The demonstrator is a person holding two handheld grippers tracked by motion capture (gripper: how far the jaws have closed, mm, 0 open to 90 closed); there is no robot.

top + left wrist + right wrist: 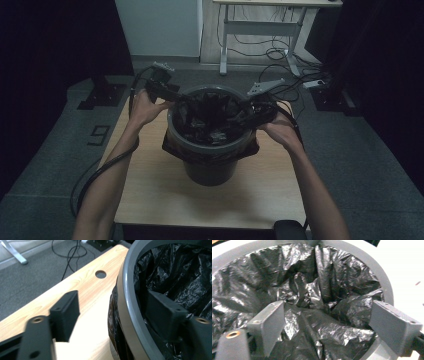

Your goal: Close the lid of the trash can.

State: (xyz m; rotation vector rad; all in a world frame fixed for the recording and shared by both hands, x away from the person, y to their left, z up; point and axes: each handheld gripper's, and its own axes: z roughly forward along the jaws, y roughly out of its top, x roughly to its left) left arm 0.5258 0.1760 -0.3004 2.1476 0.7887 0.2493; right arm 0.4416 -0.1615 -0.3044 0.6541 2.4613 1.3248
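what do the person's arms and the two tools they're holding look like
Both forearms are bare, with no sleeves in sight. Each hand holds a black tool: the left tool and the right tool each have two flat, blocky black jaws with small screw holes and brass-coloured inserts. A grey three-cornered plate sits on top of the right one. A black cable trails back along the left forearm.

high view: dim, murky, dark at both sides | left gripper view: brighter, near claw [113,312] parts soft with blur | right gripper view: tabletop [404,270] blown out white, glare on black liner [322,305] creases, slightly soft
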